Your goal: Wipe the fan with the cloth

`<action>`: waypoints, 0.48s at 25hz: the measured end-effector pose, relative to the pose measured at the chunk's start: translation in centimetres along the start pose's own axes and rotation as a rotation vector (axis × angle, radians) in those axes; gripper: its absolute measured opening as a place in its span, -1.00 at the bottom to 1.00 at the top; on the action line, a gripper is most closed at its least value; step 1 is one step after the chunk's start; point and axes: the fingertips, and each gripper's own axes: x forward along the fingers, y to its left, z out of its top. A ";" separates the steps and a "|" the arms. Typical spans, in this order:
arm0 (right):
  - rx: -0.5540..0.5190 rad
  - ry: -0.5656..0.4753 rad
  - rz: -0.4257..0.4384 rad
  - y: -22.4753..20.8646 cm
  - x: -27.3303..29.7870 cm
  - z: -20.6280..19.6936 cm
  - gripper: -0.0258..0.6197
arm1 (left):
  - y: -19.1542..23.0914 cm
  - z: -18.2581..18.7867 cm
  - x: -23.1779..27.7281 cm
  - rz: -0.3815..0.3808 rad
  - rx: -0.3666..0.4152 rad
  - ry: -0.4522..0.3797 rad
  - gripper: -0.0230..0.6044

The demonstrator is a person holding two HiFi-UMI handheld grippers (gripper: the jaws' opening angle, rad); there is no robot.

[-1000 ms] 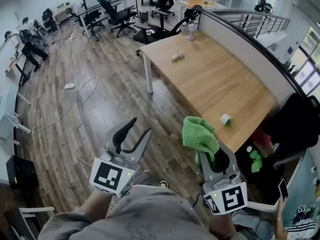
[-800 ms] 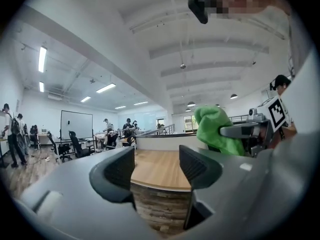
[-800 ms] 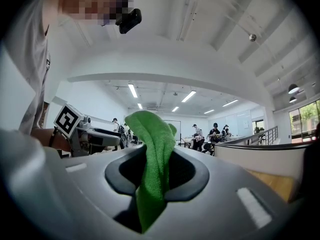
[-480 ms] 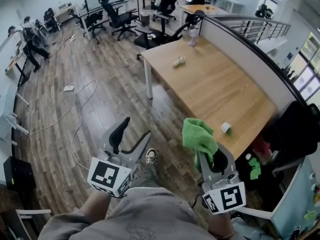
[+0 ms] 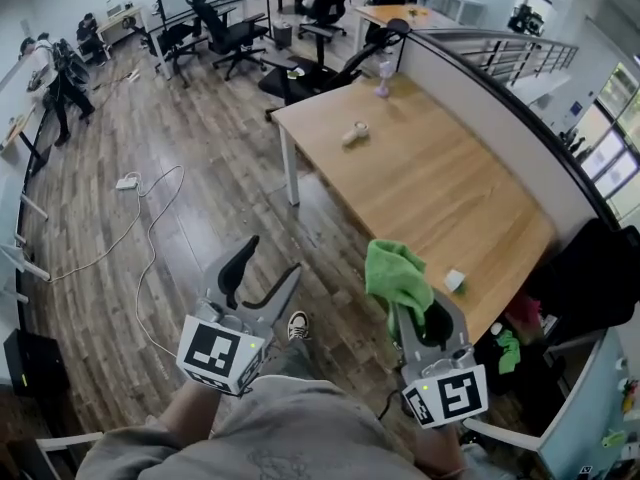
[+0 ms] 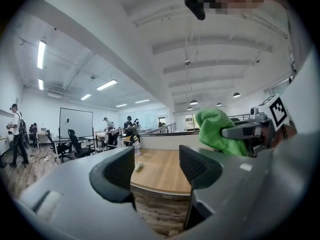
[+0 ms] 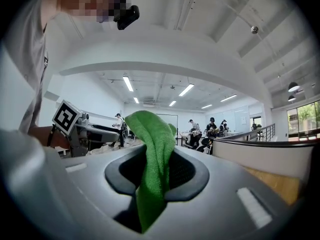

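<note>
Left gripper (image 5: 263,276): jaws wide apart, empty. Right gripper (image 5: 428,318): jaws clamped on green cloth (image 5: 398,274), its bulk above them. Beyond: wooden table (image 5: 430,183). At its far end, small upright item (image 5: 383,66), probably the fan. Handling: close in, steady its base, lead with cloth.

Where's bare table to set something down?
Widest bare patch: middle of the wooden table, between the small pale object toward the far end and the small white object at the near edge. It is tighter there, near the green cloth in the right tongs. Far corner: a bottle, with office chairs crowding it.
</note>
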 end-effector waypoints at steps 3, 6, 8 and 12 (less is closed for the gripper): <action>0.013 0.027 -0.016 -1.4 3.6 -0.5 -0.62 | 2.6 -0.3 3.3 -0.018 -0.005 0.019 -0.04; 0.024 0.053 -0.030 -2.6 7.4 -0.6 -0.62 | 5.2 -0.4 6.5 -0.038 -0.004 0.040 -0.04; 0.030 0.064 -0.037 -3.2 9.8 -0.5 -0.62 | 6.9 -0.6 8.4 -0.046 -0.002 0.058 -0.04; 0.031 0.074 -0.043 -4.4 14.5 0.0 -0.62 | 10.3 -0.7 11.9 -0.063 0.004 0.082 -0.03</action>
